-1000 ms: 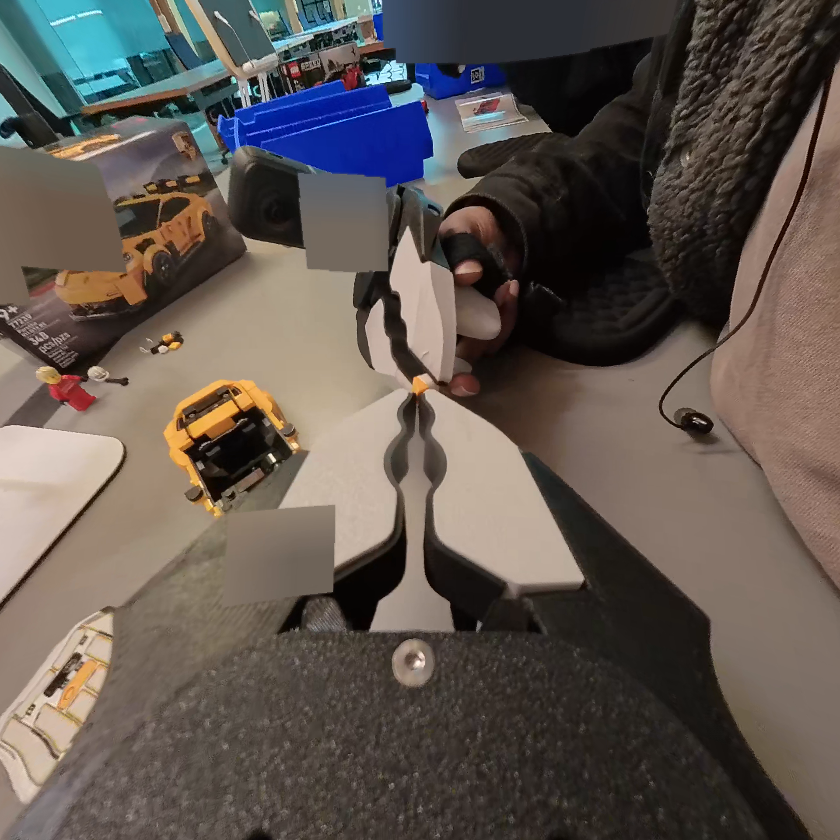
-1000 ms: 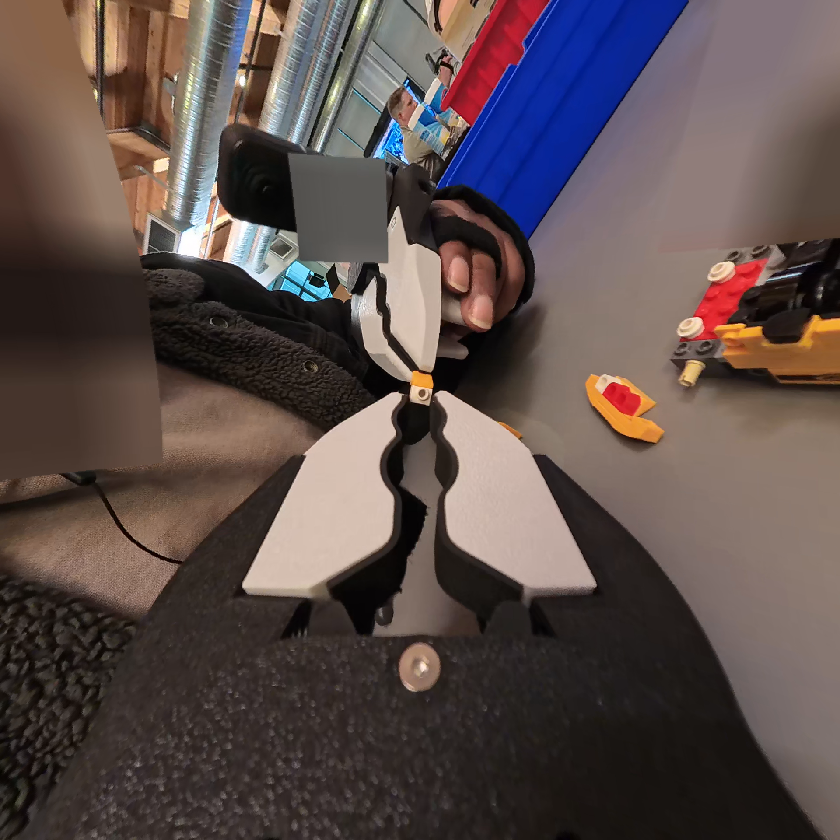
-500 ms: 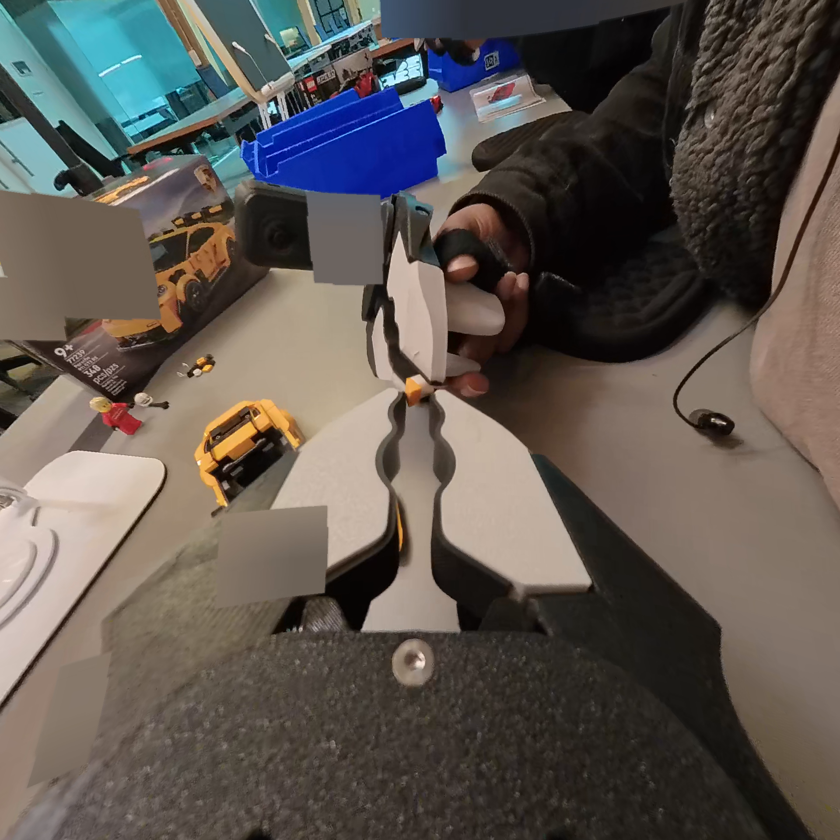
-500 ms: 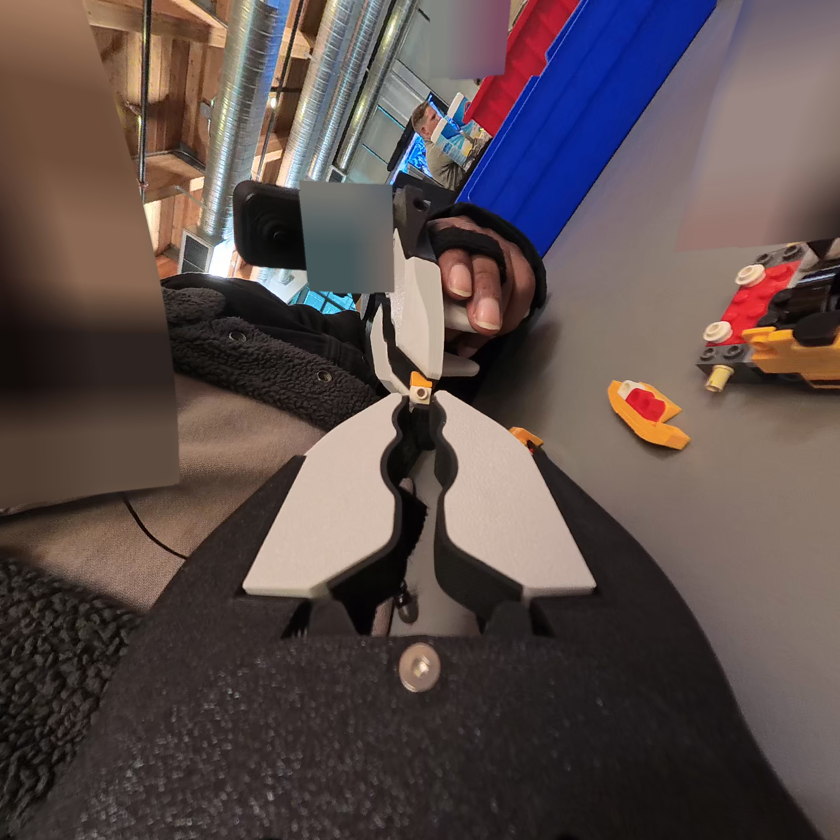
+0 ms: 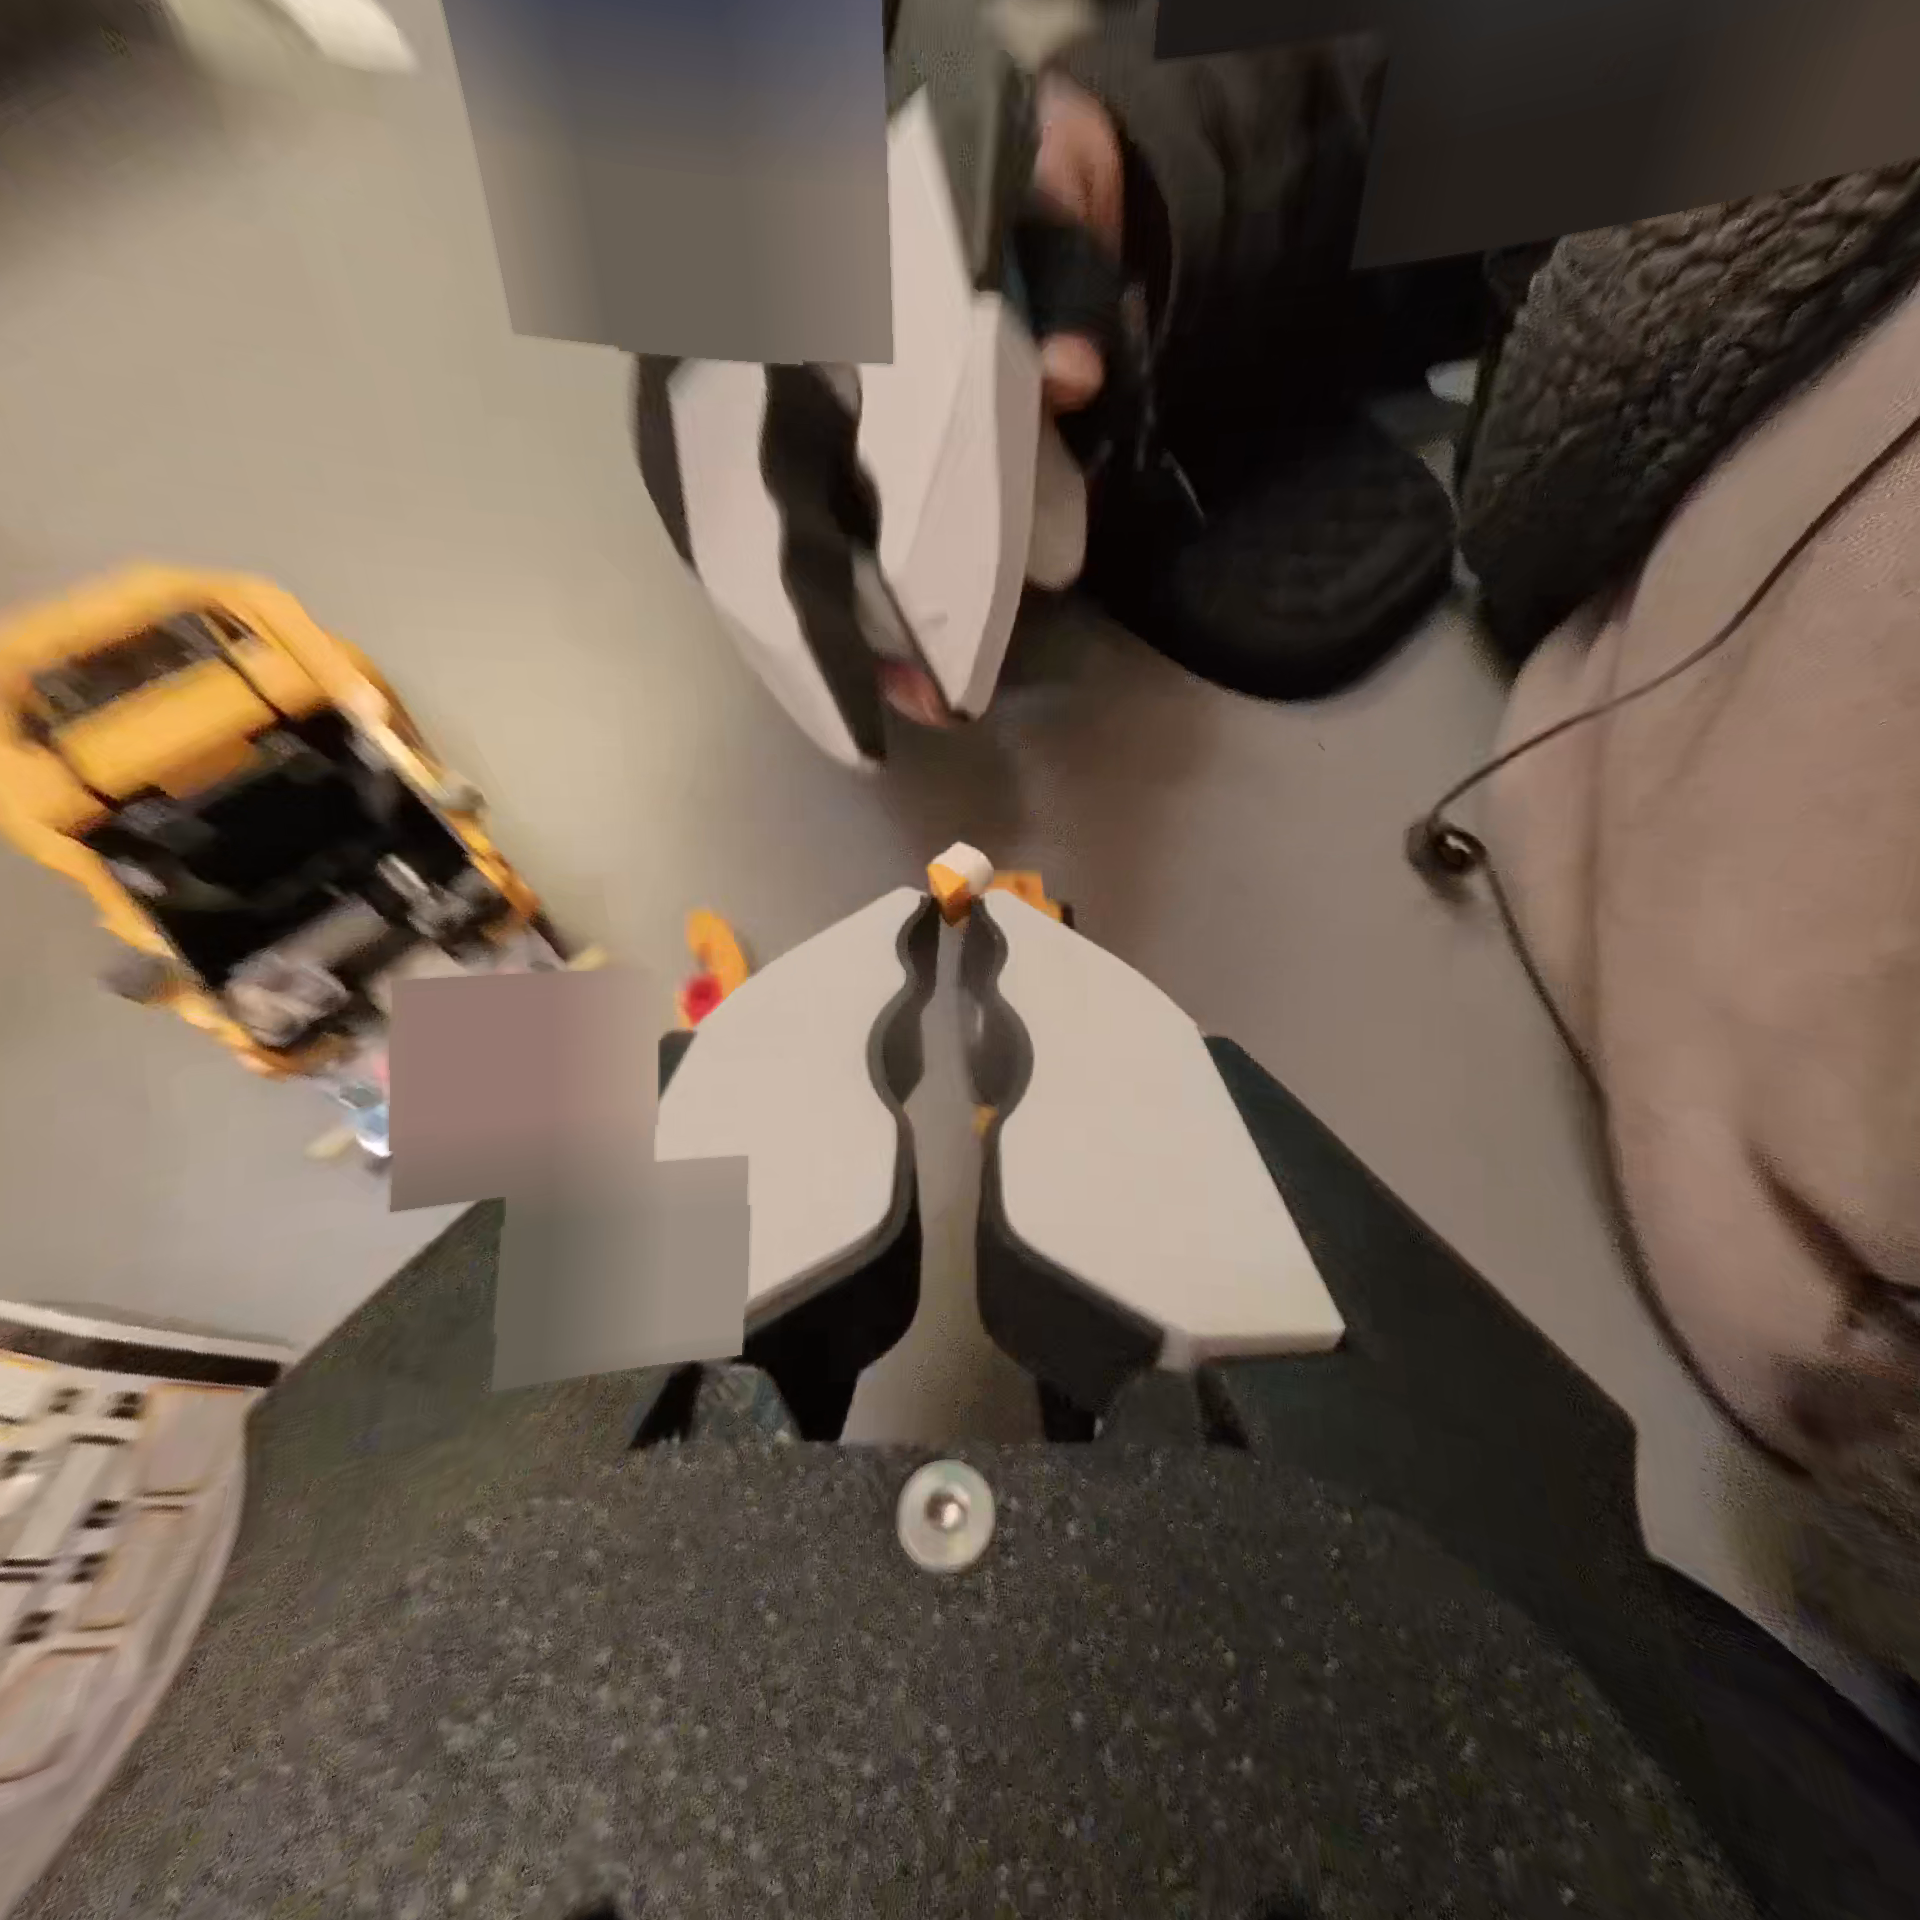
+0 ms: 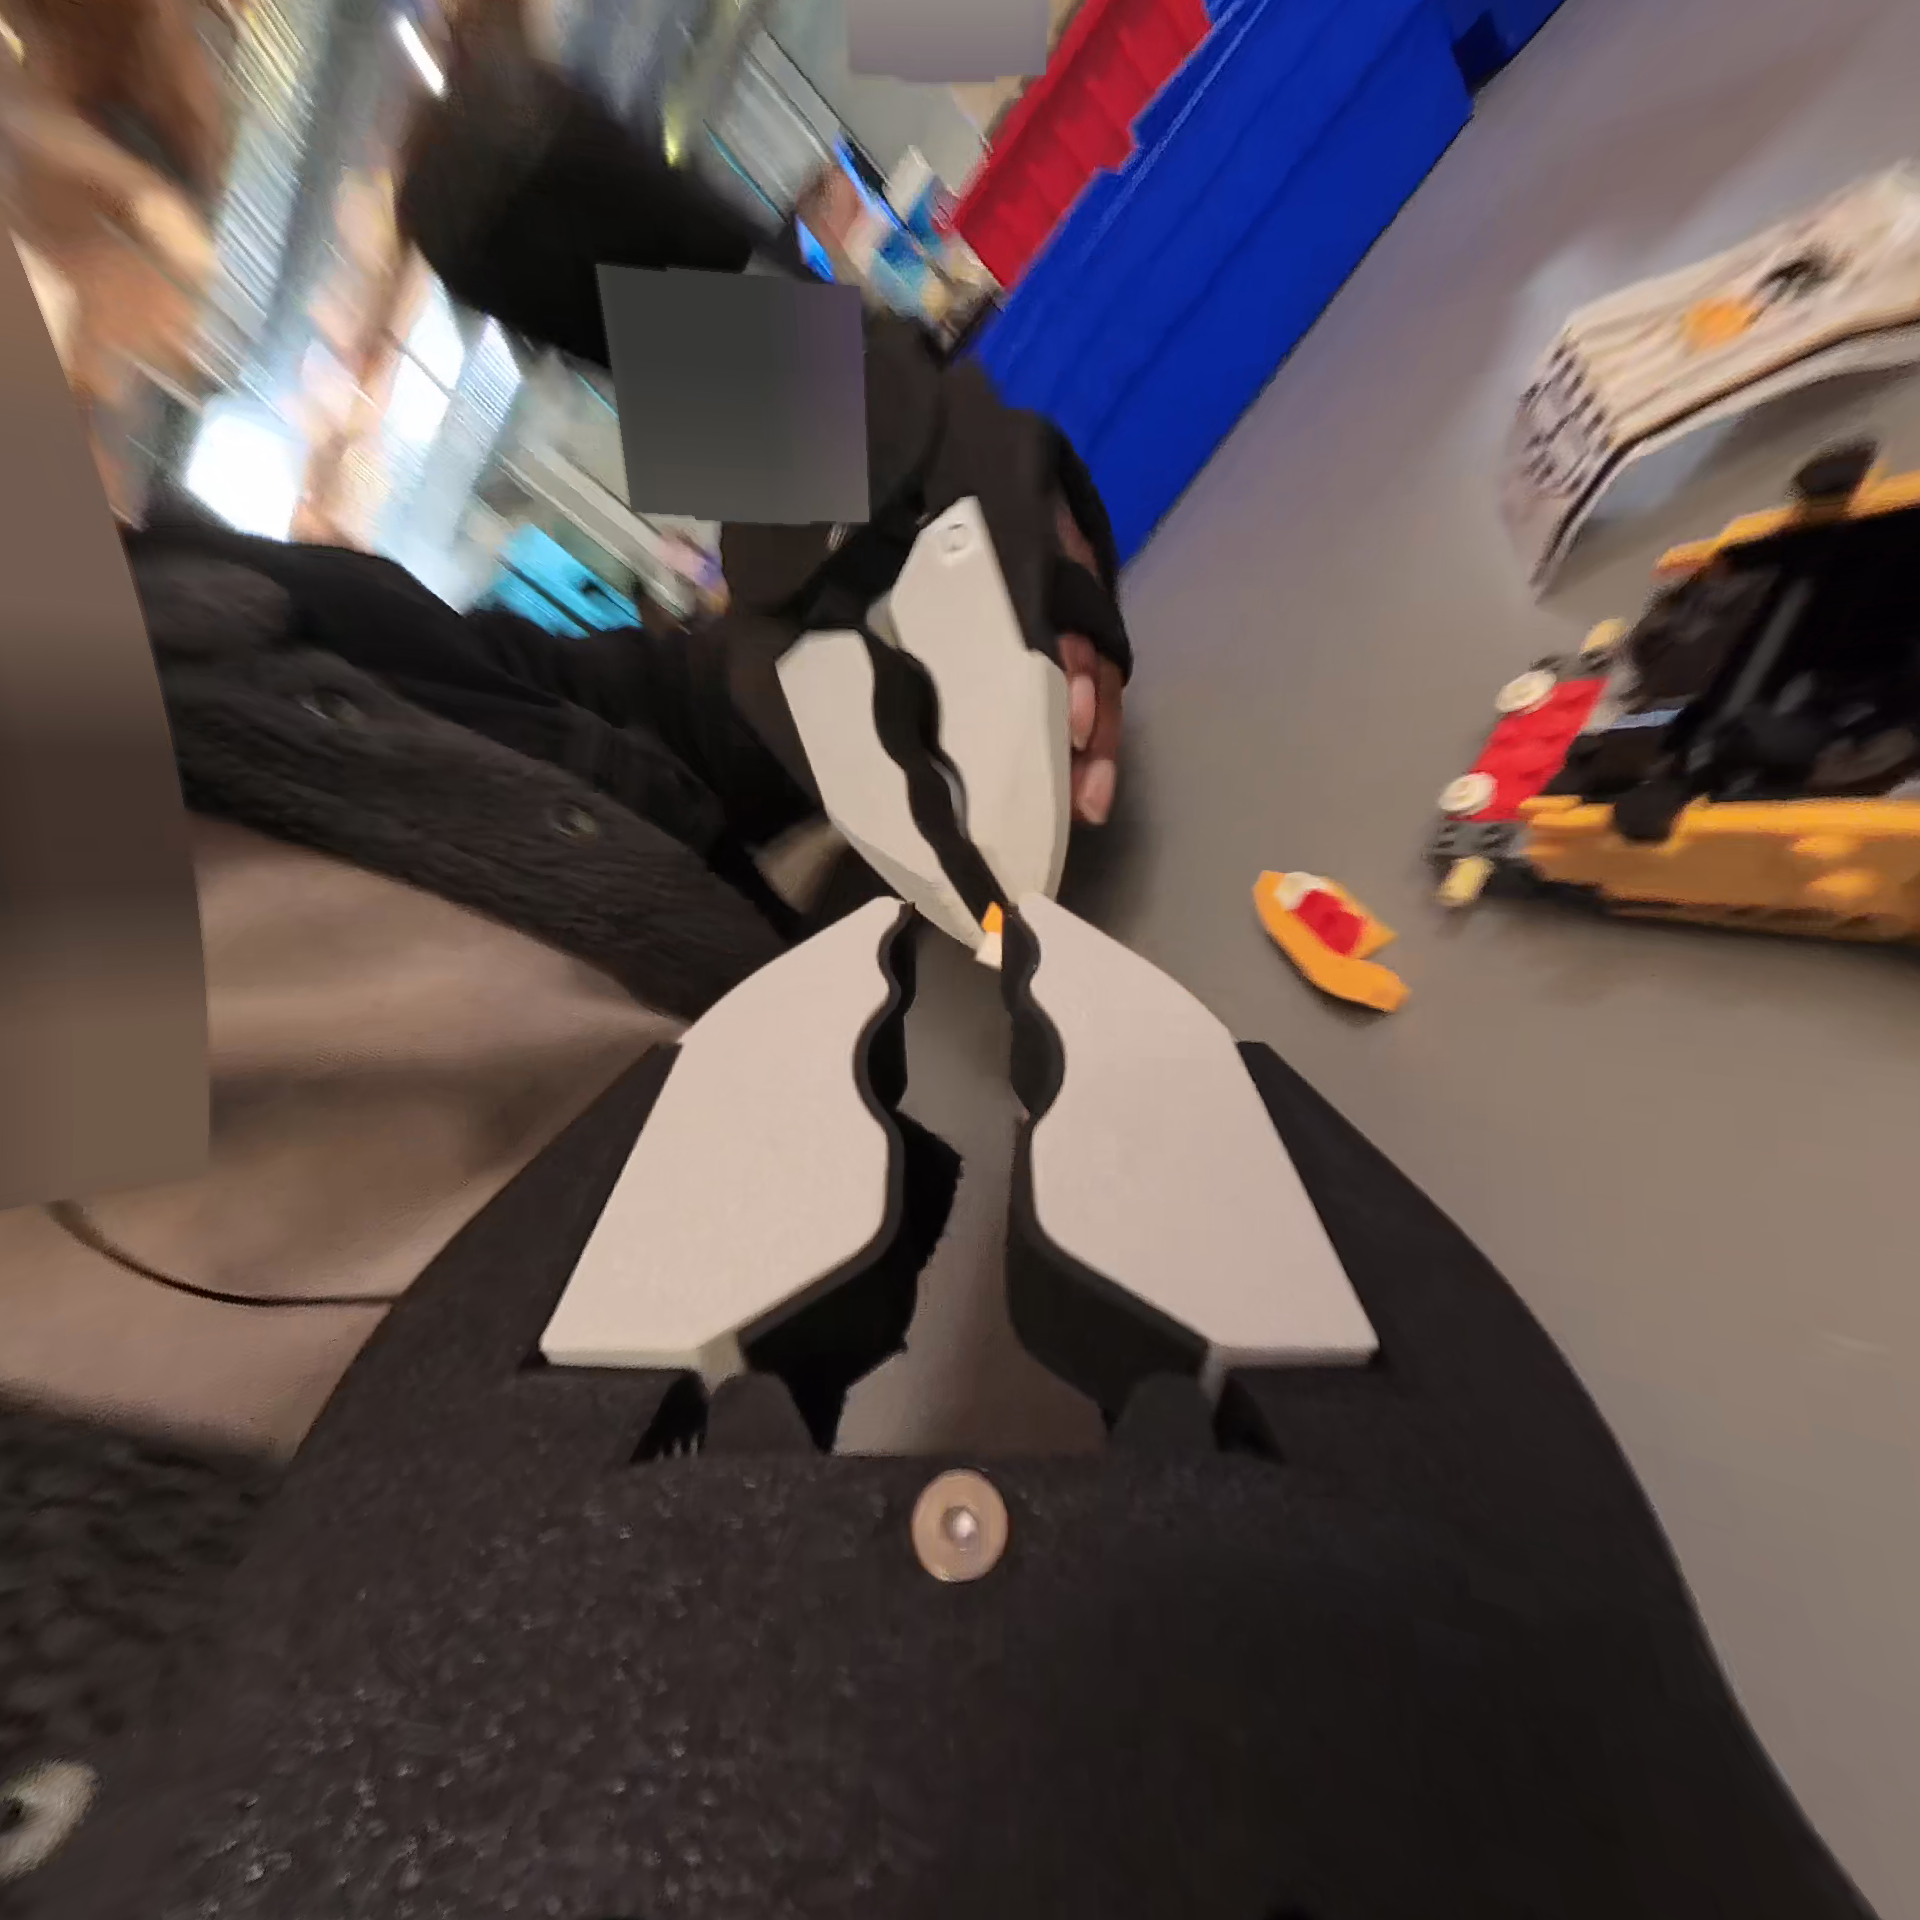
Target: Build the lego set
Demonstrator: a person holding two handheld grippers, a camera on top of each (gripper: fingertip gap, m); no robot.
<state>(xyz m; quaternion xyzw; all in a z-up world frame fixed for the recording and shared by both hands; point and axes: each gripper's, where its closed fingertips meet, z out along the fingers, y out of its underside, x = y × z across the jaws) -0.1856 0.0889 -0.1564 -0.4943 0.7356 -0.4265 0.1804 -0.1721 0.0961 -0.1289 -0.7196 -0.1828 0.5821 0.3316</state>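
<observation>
Gripping, left gripper (image 5: 954, 902): jaws pinched on a small orange-and-white piece (image 5: 958, 871).
Right gripper (image 6: 961, 928): jaws narrowly apart, nothing held.
Writing: none legible.

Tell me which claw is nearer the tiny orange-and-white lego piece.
Left. The left claw pinches the tiny orange-and-white piece at its tips; the right claw hangs open just beyond it, not touching.
</observation>
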